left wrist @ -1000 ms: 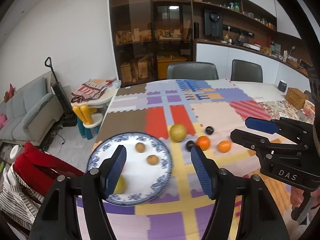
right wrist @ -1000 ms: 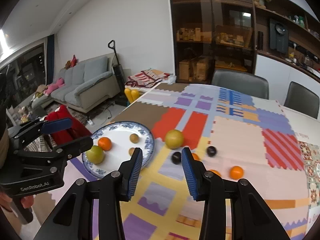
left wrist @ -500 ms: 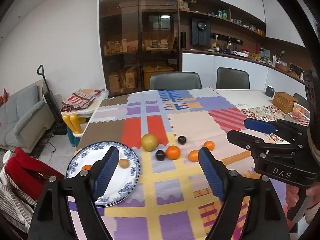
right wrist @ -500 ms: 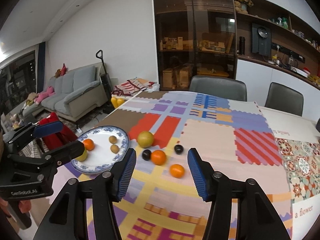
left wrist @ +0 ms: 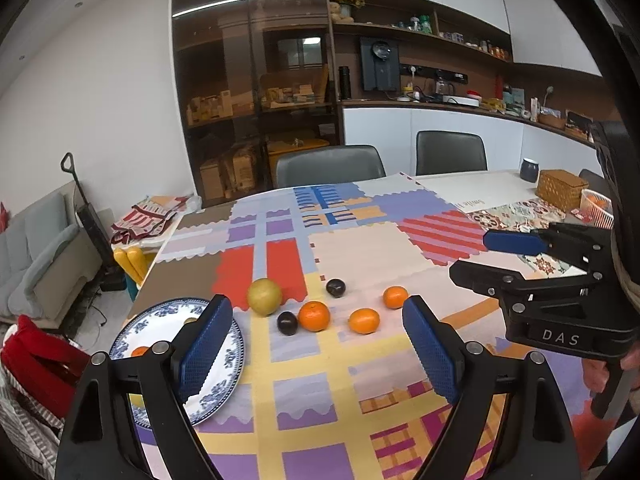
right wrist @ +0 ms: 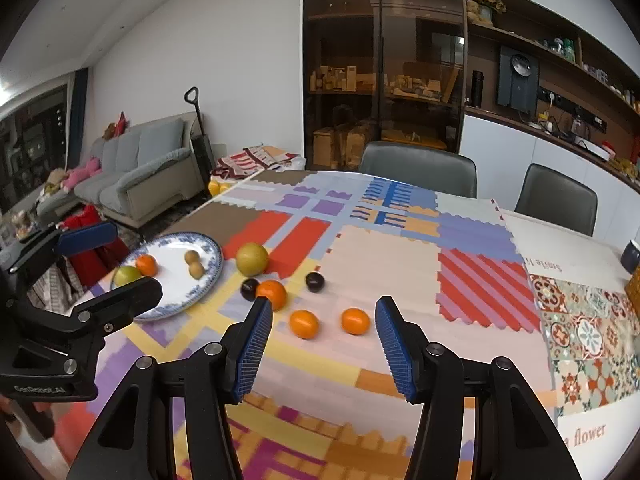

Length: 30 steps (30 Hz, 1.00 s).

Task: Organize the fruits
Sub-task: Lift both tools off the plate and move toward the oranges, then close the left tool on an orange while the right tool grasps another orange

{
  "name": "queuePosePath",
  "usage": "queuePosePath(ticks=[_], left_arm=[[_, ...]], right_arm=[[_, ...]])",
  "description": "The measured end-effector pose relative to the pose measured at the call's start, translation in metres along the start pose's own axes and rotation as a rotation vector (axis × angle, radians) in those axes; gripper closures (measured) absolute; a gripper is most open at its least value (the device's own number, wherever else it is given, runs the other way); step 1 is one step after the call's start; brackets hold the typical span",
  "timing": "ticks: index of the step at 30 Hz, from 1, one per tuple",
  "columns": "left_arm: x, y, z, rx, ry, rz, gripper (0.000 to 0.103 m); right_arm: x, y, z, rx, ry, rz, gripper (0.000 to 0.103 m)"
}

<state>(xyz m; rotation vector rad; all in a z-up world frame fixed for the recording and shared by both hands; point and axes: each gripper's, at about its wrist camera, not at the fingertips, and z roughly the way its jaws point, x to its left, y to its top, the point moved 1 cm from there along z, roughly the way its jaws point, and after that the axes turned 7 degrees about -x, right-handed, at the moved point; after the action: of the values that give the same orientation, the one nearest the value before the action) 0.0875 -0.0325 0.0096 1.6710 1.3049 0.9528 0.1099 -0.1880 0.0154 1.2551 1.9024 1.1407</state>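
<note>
We see a white plate with a blue floral rim, orange mandarins, dark purple plums, a yellow-green pear, and a patchwork tablecloth (red stripes at centre right).

Plate at table's left edge, four fruits on it; pear just right of plate; plums, oranges farther right

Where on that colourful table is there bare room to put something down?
Free: the pale pink square between the dark plums and the red-striped patch, and the far blue patches before the chairs. Crowded: the blue-rimmed plate and the cluster of oranges, plums and the yellow-green fruit beside it.
</note>
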Motion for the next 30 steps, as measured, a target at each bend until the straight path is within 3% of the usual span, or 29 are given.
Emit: queuePosePath(ticks=[12,30], left_arm=[[-0.014,-0.013,0.037,-0.018,-0.067,0.052,0.016],[-0.026,-0.041,0.120,0.177,-0.230,0.091,0.041]], right_arm=[[-0.018,-0.013,0.026,0.038,-0.001,-0.061,0.048],[-0.038,-0.038,0.099,0.174,0.053,-0.113,0.048]])
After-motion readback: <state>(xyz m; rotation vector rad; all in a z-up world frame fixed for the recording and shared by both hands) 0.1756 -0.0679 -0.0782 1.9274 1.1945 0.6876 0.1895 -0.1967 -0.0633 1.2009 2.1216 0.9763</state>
